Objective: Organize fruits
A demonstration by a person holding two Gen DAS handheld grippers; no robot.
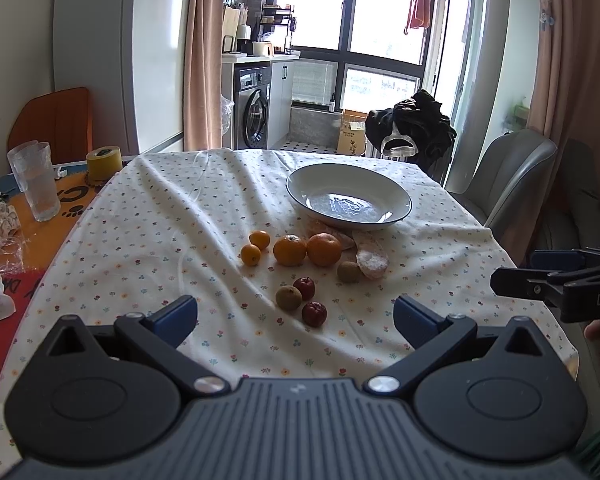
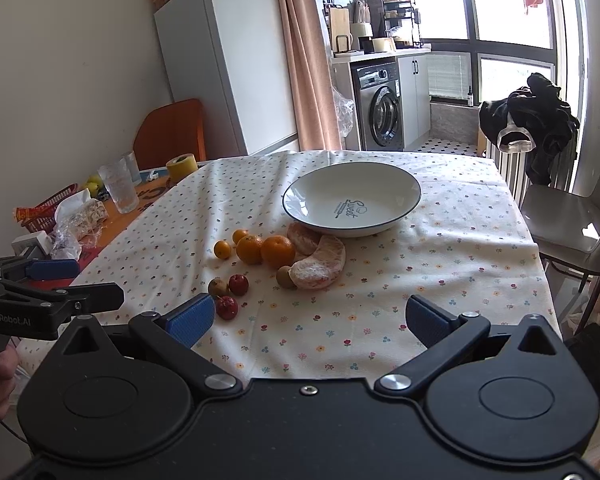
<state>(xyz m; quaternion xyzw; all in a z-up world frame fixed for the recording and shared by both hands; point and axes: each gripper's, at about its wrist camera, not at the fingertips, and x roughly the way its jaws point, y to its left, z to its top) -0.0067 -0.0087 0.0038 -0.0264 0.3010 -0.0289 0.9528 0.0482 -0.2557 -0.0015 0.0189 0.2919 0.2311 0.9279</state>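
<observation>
My left hand-held gripper (image 1: 295,316) and right hand-held gripper (image 2: 310,320) both released above desk (image 2: 460,248) near edge; fruit (image 2: 278,250) clustered before empty bowl (image 2: 404,204), bare cloth around.

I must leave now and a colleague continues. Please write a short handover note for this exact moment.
Left gripper: open, empty, above the near tablecloth.
Right gripper: open, empty, also hovering near.
White bowl: empty, at the far side.
Fruits all lie on the cloth before the bowl: two oranges, two kumquats, two red fruits, two brownish fruits, peeled pomelo segments.
Done: nothing placed yet.
Left: every fruit, probably into the bowl.
</observation>
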